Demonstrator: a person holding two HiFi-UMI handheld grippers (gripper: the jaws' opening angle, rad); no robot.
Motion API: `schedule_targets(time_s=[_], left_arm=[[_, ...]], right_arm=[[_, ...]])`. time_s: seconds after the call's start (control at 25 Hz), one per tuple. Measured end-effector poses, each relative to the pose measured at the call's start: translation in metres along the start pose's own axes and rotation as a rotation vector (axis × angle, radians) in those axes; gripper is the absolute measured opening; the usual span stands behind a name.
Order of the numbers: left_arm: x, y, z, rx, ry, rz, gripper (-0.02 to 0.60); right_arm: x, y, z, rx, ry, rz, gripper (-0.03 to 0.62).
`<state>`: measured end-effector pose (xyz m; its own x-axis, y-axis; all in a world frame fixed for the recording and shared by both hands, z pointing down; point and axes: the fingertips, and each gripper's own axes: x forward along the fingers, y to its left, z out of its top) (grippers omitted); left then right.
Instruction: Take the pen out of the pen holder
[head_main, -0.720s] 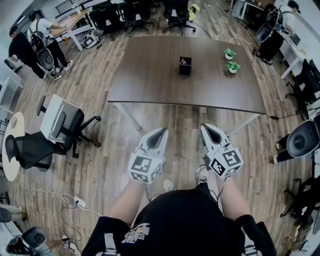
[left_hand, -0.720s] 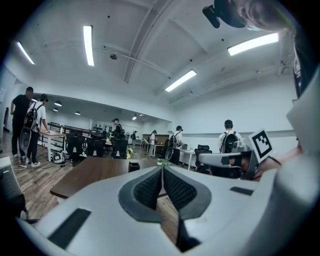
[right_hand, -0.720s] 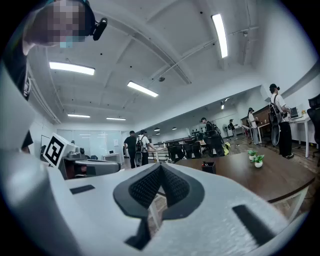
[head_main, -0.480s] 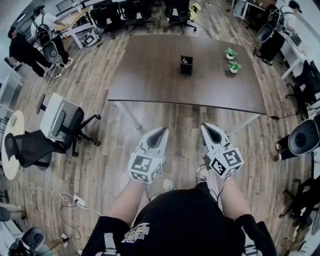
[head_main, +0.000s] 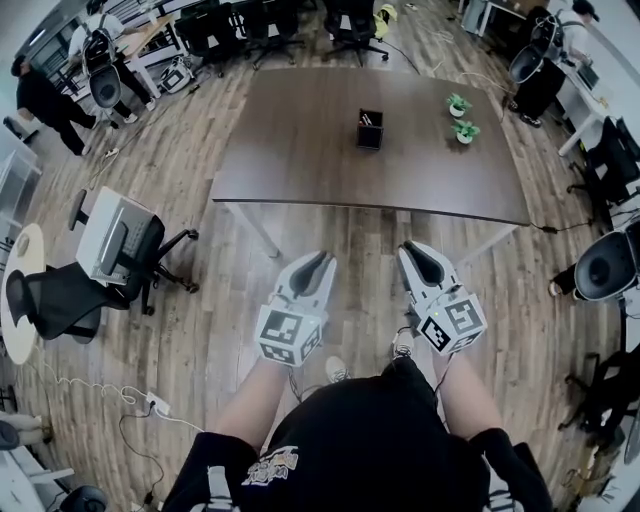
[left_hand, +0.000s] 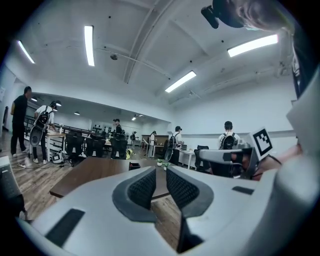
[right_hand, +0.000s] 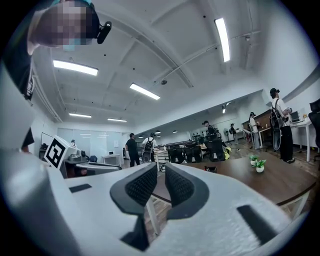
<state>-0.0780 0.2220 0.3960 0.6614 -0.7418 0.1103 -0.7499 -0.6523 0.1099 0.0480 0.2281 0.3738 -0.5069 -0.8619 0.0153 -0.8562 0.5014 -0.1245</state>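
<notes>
Left hand-held gripper (head_main: 322, 262) is hovering over the wood floor with its jaws barely apart, just a slim gap and nothing in it. Right hand-held gripper (head_main: 412, 250) is floating just beside it at 3 o'clock, its jaws parted a touch wider and gripping nothing either. Both are pointing toward 12 o'clock at the dark brown surface (head_main: 300, 150), well short of its near edge. The black pen holder (head_main: 370, 131) is standing upright out there at 12 o'clock, well apart from both. A pale sliver is showing at its top, probably the pen (head_main: 366, 119), but it's too small to be sure. Two little potted plants (head_main: 463, 120) are sitting at the holder's 3 o'clock.
</notes>
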Motion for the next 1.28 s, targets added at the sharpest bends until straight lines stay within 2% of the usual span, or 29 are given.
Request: schedule_targets(time_s=[0.08, 0.4, 1.0, 1.28], left_arm=[[0.005, -0.002, -0.001, 0.002, 0.005, -0.005, 0.079], [0.053, -0.004, -0.001, 0.01, 0.025, 0.024, 0.134], [0.2, 0.004, 0.022, 0.01, 0.015, 0.148, 0.149], [0.24, 0.006, 0.037, 0.022, 0.002, 0.215, 0.149]], right_arm=[[0.001, -0.005, 0.0, 0.002, 0.0, 0.003, 0.069], [0.02, -0.054, 0.002, 0.024, -0.004, 0.04, 0.103], [0.098, -0.194, 0.018, 0.041, 0.005, 0.193, 0.118], [0.121, -0.238, 0.028, 0.037, 0.008, 0.254, 0.118]])
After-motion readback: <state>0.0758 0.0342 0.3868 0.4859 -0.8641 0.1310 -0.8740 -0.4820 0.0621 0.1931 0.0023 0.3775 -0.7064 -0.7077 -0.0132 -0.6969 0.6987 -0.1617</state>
